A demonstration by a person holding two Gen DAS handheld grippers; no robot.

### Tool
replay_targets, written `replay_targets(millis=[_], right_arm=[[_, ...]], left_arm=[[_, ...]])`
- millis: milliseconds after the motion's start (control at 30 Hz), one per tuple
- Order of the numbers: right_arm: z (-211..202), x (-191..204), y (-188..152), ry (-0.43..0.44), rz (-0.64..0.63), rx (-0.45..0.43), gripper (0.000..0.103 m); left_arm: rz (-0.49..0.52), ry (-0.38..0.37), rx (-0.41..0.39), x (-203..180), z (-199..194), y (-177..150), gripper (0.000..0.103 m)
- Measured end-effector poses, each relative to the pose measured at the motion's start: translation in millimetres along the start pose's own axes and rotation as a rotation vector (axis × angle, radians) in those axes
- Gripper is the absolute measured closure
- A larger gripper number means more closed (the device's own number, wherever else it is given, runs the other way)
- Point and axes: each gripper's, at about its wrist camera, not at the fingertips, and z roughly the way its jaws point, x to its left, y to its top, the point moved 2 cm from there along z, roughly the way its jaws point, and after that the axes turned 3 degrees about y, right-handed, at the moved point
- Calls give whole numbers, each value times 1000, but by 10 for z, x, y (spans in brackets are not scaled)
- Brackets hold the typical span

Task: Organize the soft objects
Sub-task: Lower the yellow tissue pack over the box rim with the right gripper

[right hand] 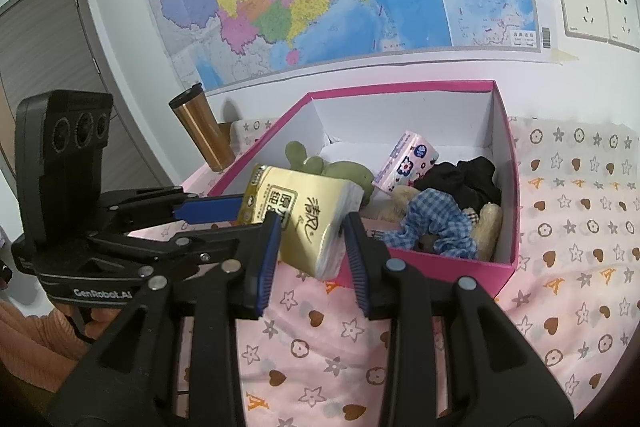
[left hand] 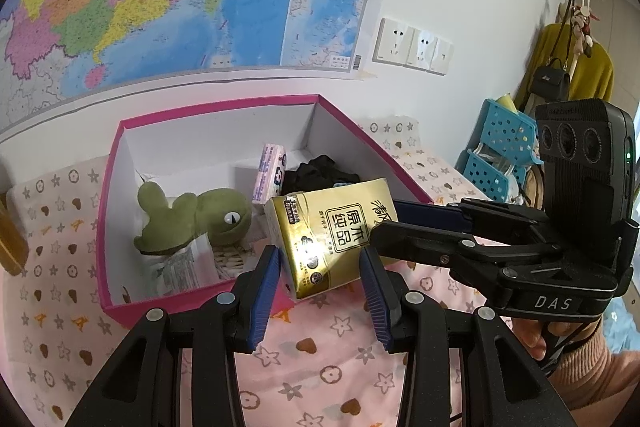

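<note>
A gold tissue pack (left hand: 334,241) hangs tilted over the near rim of the pink box (left hand: 200,115), held by both tools at once. In the left wrist view its long axis runs from about 11 o'clock down to 5 o'clock, the upper end leaning over the box interior and the lower corner dropping outside the near wall, above the patterned pink cloth (left hand: 320,367).

The left gripper (left hand: 320,291) has the pack's lower end between its blue pads, pinching it. The right gripper (right hand: 310,251) is pressed onto the white end of the same pack (right hand: 296,219), and reaches in from 3 o'clock in the left view.

Inside the box, a green plush toy (left hand: 200,219) lies at 9 o'clock of the pack, a small pink tissue packet (right hand: 404,163) stands tilted at the middle, black fabric (right hand: 464,183) fills the far right corner, and a blue checked cloth (right hand: 432,223) lies over a tan plush (right hand: 490,227) along the near wall. Bare white floor shows only toward the back wall of the box.

Outside, a copper tumbler (right hand: 202,131) stands at 10 o'clock of the box, near its corner, and blue perforated baskets (left hand: 500,151) stand at 2 o'clock. The cloth toward 6 o'clock is open.
</note>
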Motion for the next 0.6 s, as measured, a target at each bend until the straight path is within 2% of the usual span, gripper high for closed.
replay_targets(millis=[600], right_arm=[[30,6,18,-3,3,-9,67]], left_arm=[[3,3,-10,16,2,19,62]])
